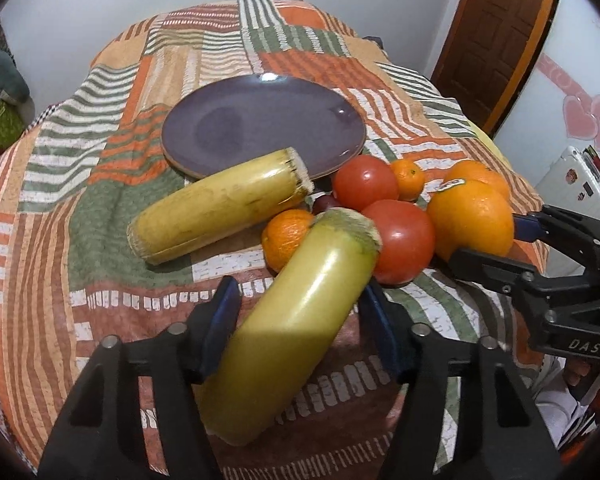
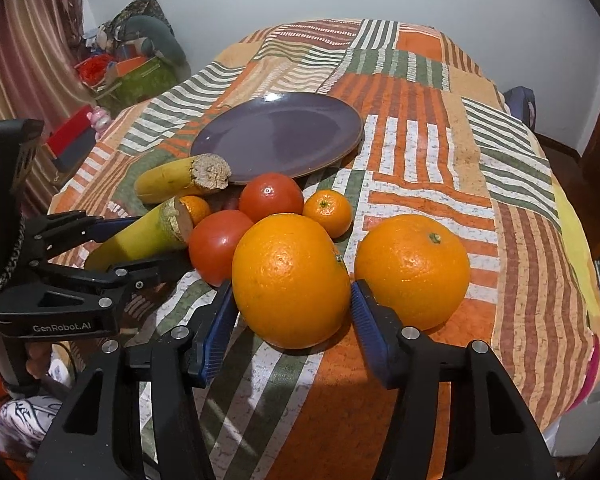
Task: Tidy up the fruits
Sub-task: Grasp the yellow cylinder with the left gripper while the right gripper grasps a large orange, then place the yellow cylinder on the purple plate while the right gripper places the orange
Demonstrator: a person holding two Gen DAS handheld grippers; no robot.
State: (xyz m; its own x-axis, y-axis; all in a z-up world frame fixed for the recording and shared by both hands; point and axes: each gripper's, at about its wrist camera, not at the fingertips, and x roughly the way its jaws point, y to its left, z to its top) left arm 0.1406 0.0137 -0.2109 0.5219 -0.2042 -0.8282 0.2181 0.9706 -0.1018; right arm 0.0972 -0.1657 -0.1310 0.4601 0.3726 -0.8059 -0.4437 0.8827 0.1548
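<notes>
My left gripper (image 1: pixel 300 320) is shut on a yellow-green banana piece (image 1: pixel 296 320), its cut end toward the fruit pile. My right gripper (image 2: pixel 292 312) is shut on a large orange (image 2: pixel 292 280), which also shows in the left wrist view (image 1: pixel 472 220). A second banana piece (image 1: pixel 216 208) lies in front of the purple plate (image 1: pixel 260 120). Two tomatoes (image 1: pixel 404 240) (image 1: pixel 364 182), two mandarins (image 1: pixel 286 236) (image 1: pixel 409 174) and a second large orange (image 2: pixel 412 268) lie in a cluster on the cloth.
The table wears a striped patchwork cloth (image 2: pixel 420 152). A wooden door (image 1: pixel 492 40) stands at the right. Cluttered boxes and cushions (image 2: pixel 132 60) sit beyond the table's left edge. A small dark fruit (image 1: pixel 326 203) lies between the tomatoes and the banana.
</notes>
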